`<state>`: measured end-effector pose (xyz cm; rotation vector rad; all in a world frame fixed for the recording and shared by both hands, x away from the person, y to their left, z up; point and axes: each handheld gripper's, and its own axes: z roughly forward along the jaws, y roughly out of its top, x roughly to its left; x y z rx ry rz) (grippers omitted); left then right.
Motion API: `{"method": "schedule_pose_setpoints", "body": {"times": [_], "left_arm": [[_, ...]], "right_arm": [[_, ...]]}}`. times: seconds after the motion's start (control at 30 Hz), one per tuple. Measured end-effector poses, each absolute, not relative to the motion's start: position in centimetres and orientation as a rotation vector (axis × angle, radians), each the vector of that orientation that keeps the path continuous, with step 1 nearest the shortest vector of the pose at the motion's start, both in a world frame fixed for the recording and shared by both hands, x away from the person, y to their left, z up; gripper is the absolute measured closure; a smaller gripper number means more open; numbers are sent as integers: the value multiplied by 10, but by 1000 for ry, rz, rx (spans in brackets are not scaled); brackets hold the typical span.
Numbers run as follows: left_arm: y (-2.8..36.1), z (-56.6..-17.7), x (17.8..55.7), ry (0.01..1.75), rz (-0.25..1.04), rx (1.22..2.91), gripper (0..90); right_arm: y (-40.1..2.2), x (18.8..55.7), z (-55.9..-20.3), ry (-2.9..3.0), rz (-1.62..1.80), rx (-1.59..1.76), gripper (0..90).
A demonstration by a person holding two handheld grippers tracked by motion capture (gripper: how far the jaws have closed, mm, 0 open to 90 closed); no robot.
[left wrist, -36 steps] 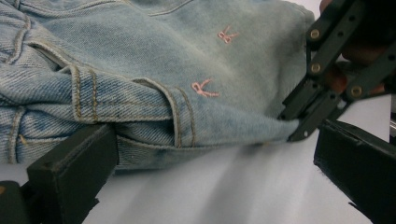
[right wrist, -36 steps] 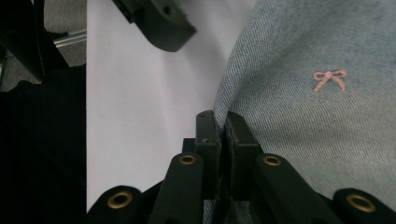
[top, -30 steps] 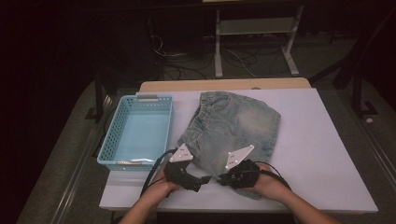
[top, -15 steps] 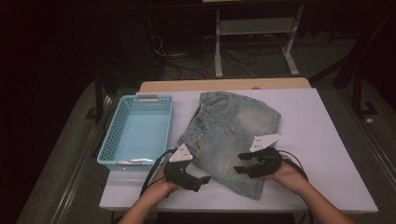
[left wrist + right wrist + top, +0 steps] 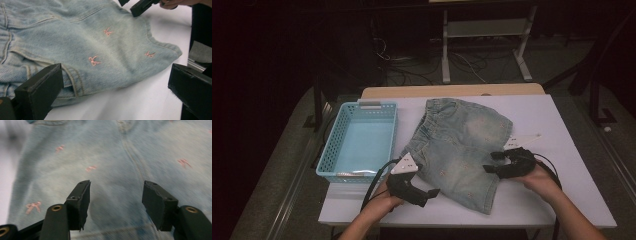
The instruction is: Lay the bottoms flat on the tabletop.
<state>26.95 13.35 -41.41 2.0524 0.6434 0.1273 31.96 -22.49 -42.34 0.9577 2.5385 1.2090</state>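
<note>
Pale denim shorts (image 5: 459,145) spread flat on the white surface (image 5: 557,200), just right of the blue basket (image 5: 358,142), waistband toward the far edge, leg hems toward the near edge. Small pink bow embroideries scattered over the cloth, seen close in both gripper views (image 5: 100,47) (image 5: 125,160).

Right gripper (image 5: 492,162) at the shorts' right edge, level, pointing left over the denim. Jaws apart with bare cloth showing between them, nothing pinched, released; just been opening. Low over the fabric in the right gripper view (image 5: 116,195); contact with the cloth not clear through the blur.

Left gripper (image 5: 432,192) at the shorts' near-left corner, on the basket side, pointing right along the near hem. Jaws spread wide in the left gripper view (image 5: 115,85), one black jaw just beside the folded side seam, the other well off the cloth over bare surface; released, holding nothing. The right gripper's black jaws (image 5: 136,5) at the top of that view, above the far side of the leg.

Basket just left of the shorts, touching or nearly touching the waistband side; hard to say which.
</note>
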Motion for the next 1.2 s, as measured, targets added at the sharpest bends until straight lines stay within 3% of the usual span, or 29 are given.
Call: {"method": "schedule_pose_setpoints", "body": {"times": [0.73,1.2], "left_arm": [[116,-411,296,677,166,2062,2],[101,-410,325,757,213,2062,200]], "right_arm": [[-269,294,-431,2443,1198,1109,317],[-272,295,-433,2434,1216,1122,308]]}}
